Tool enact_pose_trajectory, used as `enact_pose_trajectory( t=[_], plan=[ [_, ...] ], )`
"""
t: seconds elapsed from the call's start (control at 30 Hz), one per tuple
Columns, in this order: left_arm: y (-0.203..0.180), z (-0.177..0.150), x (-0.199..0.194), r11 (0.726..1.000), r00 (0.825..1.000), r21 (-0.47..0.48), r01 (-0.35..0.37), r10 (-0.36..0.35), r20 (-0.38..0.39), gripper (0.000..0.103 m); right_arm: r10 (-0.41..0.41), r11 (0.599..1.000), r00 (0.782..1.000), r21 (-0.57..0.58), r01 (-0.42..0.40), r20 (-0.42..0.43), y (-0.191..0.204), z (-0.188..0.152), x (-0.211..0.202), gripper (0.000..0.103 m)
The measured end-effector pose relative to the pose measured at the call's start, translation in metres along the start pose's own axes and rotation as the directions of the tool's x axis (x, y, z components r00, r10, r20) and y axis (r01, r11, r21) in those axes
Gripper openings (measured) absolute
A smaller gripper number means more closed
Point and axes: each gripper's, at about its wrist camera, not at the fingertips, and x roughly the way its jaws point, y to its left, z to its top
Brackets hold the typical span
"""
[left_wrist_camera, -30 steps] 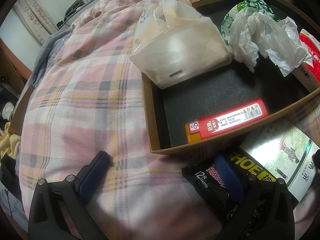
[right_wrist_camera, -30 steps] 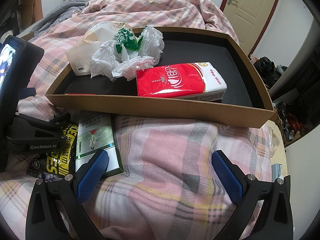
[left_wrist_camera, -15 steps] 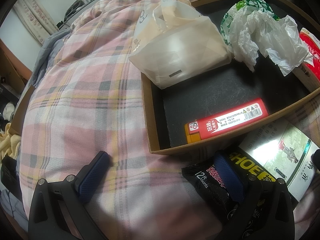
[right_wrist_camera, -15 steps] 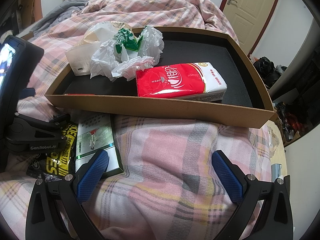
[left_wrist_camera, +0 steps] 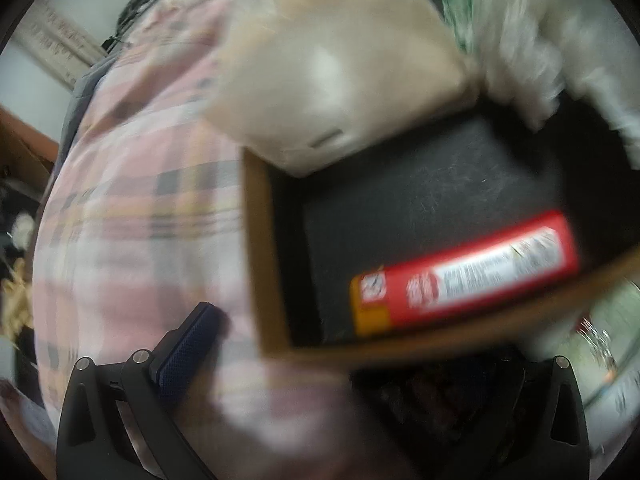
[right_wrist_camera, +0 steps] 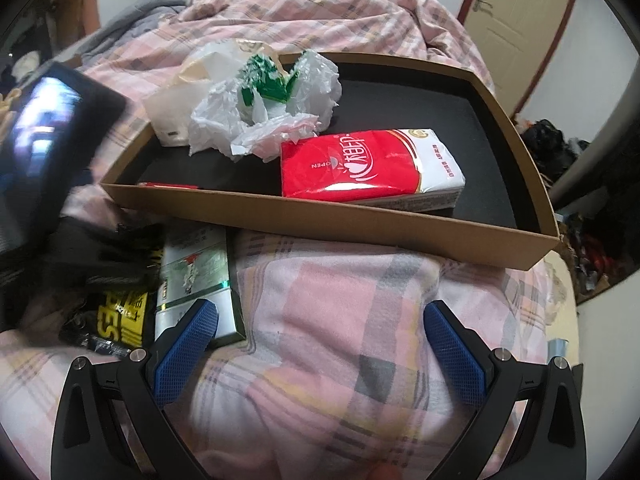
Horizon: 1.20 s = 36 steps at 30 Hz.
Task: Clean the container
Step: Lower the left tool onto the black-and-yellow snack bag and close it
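Container: I see a shallow cardboard tray (right_wrist_camera: pixel 304 216) with a dark floor, lying on a bed with a pink plaid quilt (right_wrist_camera: pixel 340 300).
Inside the tray: a red tissue pack (right_wrist_camera: pixel 368 166) by the near wall, a crumpled white plastic bag (right_wrist_camera: pixel 264 116) behind it, a cream bag (left_wrist_camera: pixel 340 64) at the far left corner, a long red box (left_wrist_camera: pixel 464 276) along the near wall.
Outside the tray: a pale green carton (right_wrist_camera: pixel 196 276) and a black-and-yellow packet (right_wrist_camera: pixel 120 316), just in front of its near wall.
Left tongs (left_wrist_camera: pixel 352 360): blurred; spread wide, holding nothing, at the tray's near left corner.
Right tongs (right_wrist_camera: pixel 320 340): spread wide, empty, over the quilt in front of the tray.
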Motion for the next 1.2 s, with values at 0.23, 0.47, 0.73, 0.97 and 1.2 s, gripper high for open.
enact_pose_trajectory(
  t=[0.23,0.47,0.73,0.97,1.2],
  plan=[
    [0.004,-0.002,0.008,1.0,1.0,0.022,-0.002,0.003,-0.029,0.103,0.024,0.991,0.955,0.118,-0.061,0.295,-0.042,0.003,-0.057,0.102],
    [0.046,-0.009,-0.008,0.962,0.96,-0.01,0.272,-0.27,0.068,0.103,0.055,0.977,0.855,0.147,-0.152,0.516,-0.055,-0.008,-0.084,0.102],
    [0.098,-0.059,-0.078,0.87,0.798,0.041,0.492,-0.47,0.377,0.103,0.036,0.984,0.804,0.118,-0.131,0.593,-0.014,-0.021,-0.067,0.102],
    [0.088,-0.084,-0.094,0.6,0.555,0.175,0.781,-0.795,0.246,0.103,0.099,0.952,0.834,0.191,-0.238,0.543,-0.036,-0.029,-0.06,0.103],
    [0.056,-0.091,-0.076,0.793,0.775,0.182,0.581,-0.608,0.175,0.103,0.092,0.955,0.82,0.185,-0.234,0.565,-0.033,-0.038,-0.066,0.103]
  ],
)
